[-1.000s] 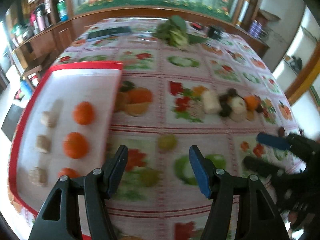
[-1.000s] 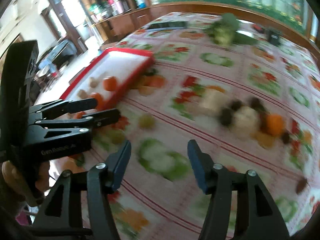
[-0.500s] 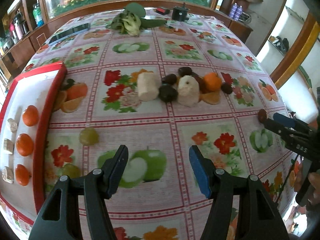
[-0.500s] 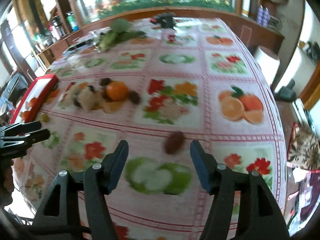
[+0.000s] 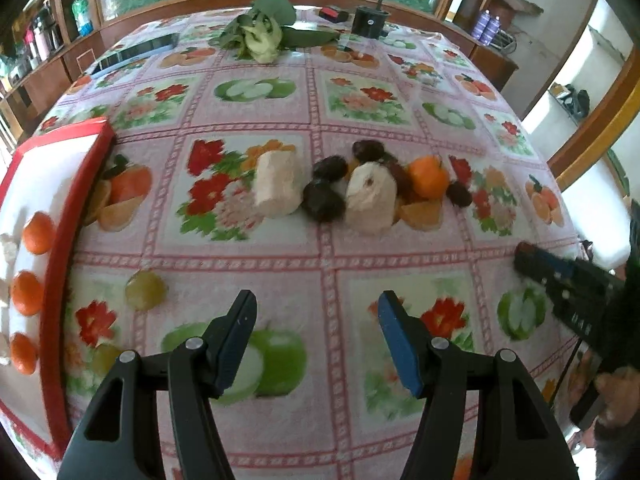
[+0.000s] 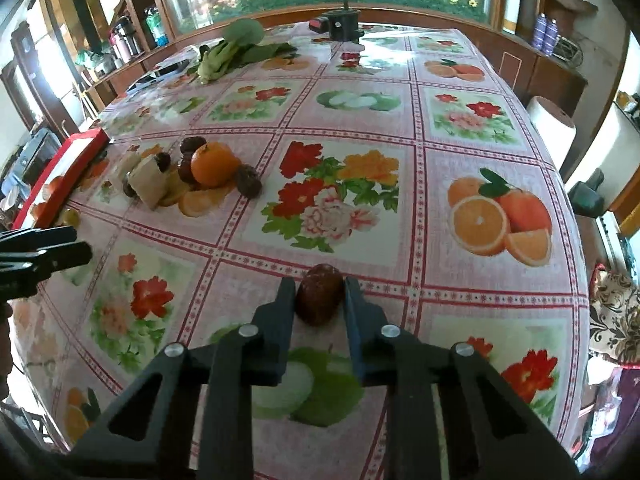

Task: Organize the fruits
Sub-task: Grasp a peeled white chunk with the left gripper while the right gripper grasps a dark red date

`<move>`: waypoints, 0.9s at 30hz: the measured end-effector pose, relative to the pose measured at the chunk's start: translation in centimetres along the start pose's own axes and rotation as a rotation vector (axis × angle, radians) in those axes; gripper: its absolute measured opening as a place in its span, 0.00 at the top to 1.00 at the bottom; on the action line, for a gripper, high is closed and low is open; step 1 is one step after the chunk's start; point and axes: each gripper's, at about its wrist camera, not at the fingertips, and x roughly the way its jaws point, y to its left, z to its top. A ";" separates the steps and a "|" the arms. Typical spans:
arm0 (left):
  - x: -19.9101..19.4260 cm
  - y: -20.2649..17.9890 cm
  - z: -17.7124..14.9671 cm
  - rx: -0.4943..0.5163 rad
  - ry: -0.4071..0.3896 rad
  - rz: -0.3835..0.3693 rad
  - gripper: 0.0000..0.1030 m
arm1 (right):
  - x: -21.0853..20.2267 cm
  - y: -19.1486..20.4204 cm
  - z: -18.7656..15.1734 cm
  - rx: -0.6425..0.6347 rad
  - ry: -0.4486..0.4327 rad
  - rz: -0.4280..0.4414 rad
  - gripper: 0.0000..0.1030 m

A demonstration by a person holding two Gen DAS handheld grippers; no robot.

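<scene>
My right gripper (image 6: 319, 285) is closing, its fingers pressed against both sides of a dark red date (image 6: 320, 300) that rests on the fruit-print tablecloth. My left gripper (image 5: 316, 304) hangs open over the cloth with nothing between its fingers. Beyond it lies a pile: an orange (image 5: 428, 176), dark dates (image 5: 322, 200) and two pale cut chunks (image 5: 278, 184). A red-rimmed white tray (image 5: 64, 260) at the left holds oranges (image 5: 38, 232) and pale pieces. Two green fruits (image 5: 145, 289) lie beside the tray.
Leafy greens (image 5: 260, 36), a black round device (image 5: 370, 20) and a dark flat slab (image 5: 136, 50) sit at the table's far end. The table's right edge drops off near a paper roll (image 6: 552, 120). Shelves and cabinets surround the table.
Both grippers swept right, away from the tray. The right one came over the lone date and went from wide open to closed around it. The left stayed open.
</scene>
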 end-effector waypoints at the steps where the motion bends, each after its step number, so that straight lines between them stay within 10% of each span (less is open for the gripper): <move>1: 0.3 -0.3 0.4 0.001 -0.002 -0.001 0.39 | 0.0 0.0 0.0 -0.001 -0.002 0.005 0.75; 16: 3.2 -2.1 4.6 -0.052 -0.071 -0.019 0.33 | 0.1 -0.7 0.0 0.018 -0.003 0.070 0.75; 27: 3.0 -1.4 3.0 -0.021 -0.029 -0.036 0.79 | 0.0 -0.8 -0.1 0.037 -0.010 0.074 0.75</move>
